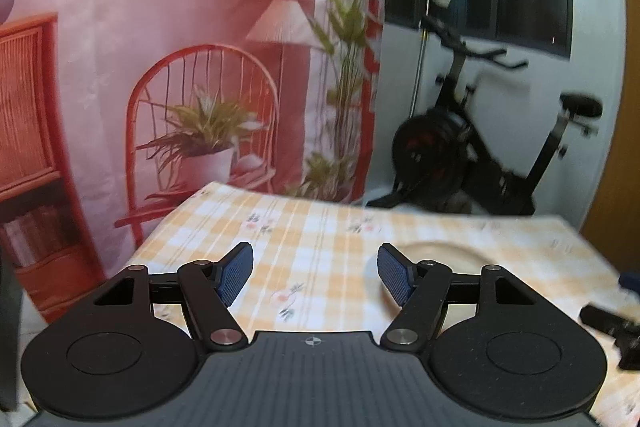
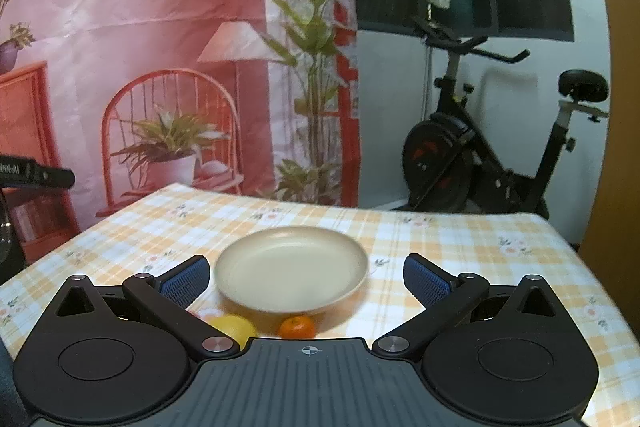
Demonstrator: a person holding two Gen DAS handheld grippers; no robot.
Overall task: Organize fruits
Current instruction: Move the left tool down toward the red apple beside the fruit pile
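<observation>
In the right wrist view a beige plate [image 2: 292, 277] lies empty on the checked tablecloth. A yellow lemon [image 2: 236, 327] and a small orange [image 2: 297, 327] lie on the cloth just in front of the plate, partly hidden by the gripper body. My right gripper [image 2: 306, 277] is open and empty, its fingers either side of the plate, above the table. My left gripper [image 1: 316, 275] is open and empty above the cloth. The plate [image 1: 444, 255] shows blurred behind its right finger.
The table [image 2: 480, 247] has a yellow checked cloth; its far edge [image 1: 280, 195] is close. An exercise bike [image 2: 480, 155] stands behind on the right. A printed pink backdrop [image 2: 160, 67] hangs behind. Part of the other gripper [image 1: 612, 323] shows at right.
</observation>
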